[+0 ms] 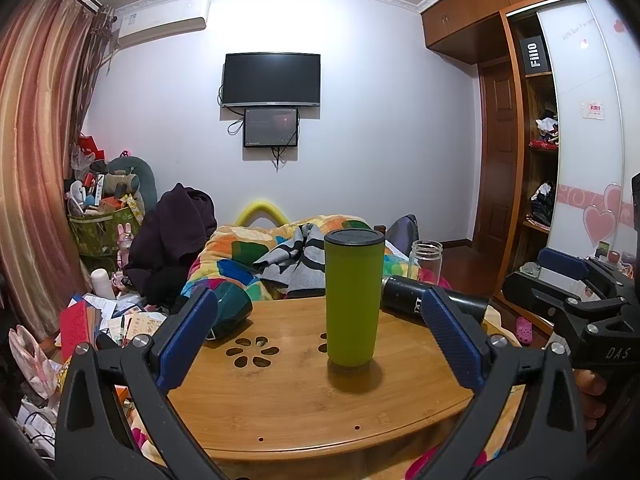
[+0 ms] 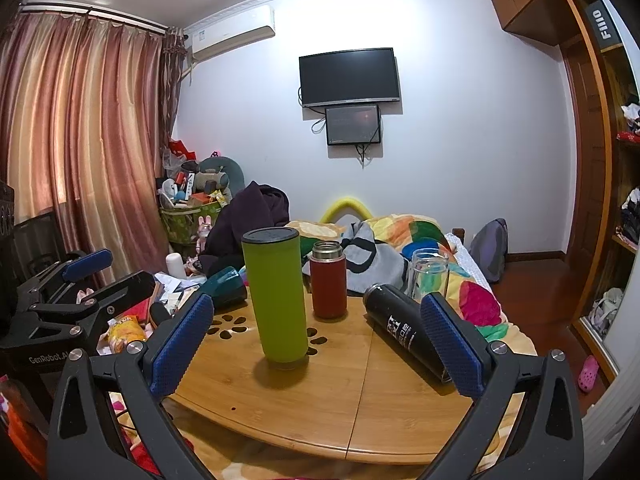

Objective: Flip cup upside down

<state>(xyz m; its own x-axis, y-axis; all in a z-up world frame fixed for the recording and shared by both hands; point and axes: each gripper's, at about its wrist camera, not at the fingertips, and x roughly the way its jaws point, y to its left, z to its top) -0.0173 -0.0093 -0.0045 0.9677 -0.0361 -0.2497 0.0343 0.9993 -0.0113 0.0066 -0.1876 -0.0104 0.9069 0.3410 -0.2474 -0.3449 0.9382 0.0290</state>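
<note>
A tall green cup (image 1: 352, 300) with a dark end on top stands upright on the round wooden table (image 1: 288, 400); it also shows in the right wrist view (image 2: 278, 296). My left gripper (image 1: 320, 340) is open and empty, its blue pads apart in front of the cup, not touching it. My right gripper (image 2: 320, 344) is open and empty, back from the cup. The right gripper shows at the right edge of the left wrist view (image 1: 580, 292). The left gripper shows at the left of the right wrist view (image 2: 80, 280).
A black bottle (image 2: 404, 332) lies on its side at the table's right. A red flask (image 2: 329, 284) and a clear glass jar (image 2: 428, 274) stand behind. A dark teal cup (image 1: 228, 308) lies at the left. A bed with a colourful quilt (image 1: 248, 248) lies beyond.
</note>
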